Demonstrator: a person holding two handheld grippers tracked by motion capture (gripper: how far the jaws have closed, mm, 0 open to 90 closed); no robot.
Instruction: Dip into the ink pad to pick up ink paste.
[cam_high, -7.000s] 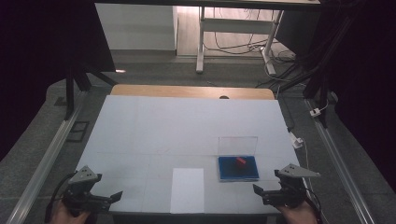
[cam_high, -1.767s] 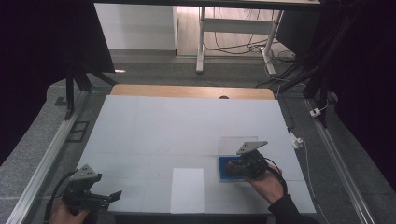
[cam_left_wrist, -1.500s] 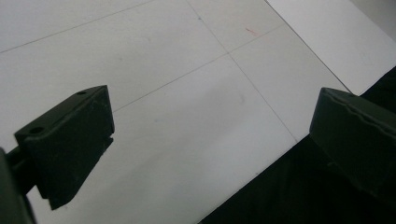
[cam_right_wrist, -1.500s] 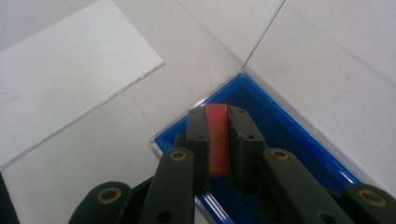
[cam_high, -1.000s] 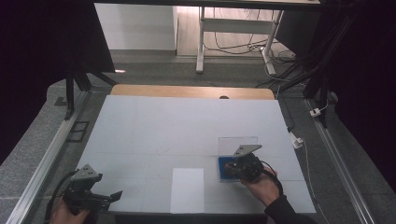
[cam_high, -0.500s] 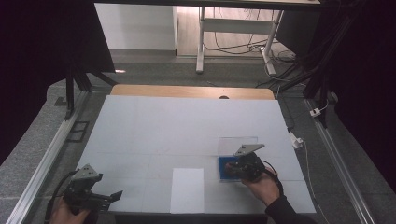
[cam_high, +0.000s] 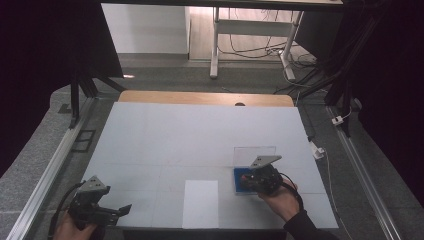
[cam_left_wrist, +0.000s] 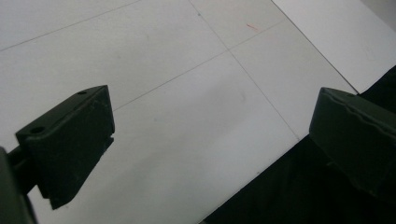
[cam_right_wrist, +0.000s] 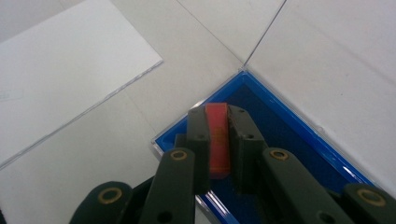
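Reaching over the pale grey table (cam_high: 200, 135) in the high view, the right gripper (cam_high: 246, 181) sits on a shallow blue tray with a clear hinged lid (cam_high: 239, 186) at the near right, while the left gripper (cam_high: 120, 209) rests at the near-left corner beside a white sheet of paper (cam_high: 200, 204). From the left gripper view, its jaws stand spread wide over bare tabletop. From the right gripper view, the jaws pinch a small red block (cam_right_wrist: 217, 140), apparently just above the tray's blue floor.
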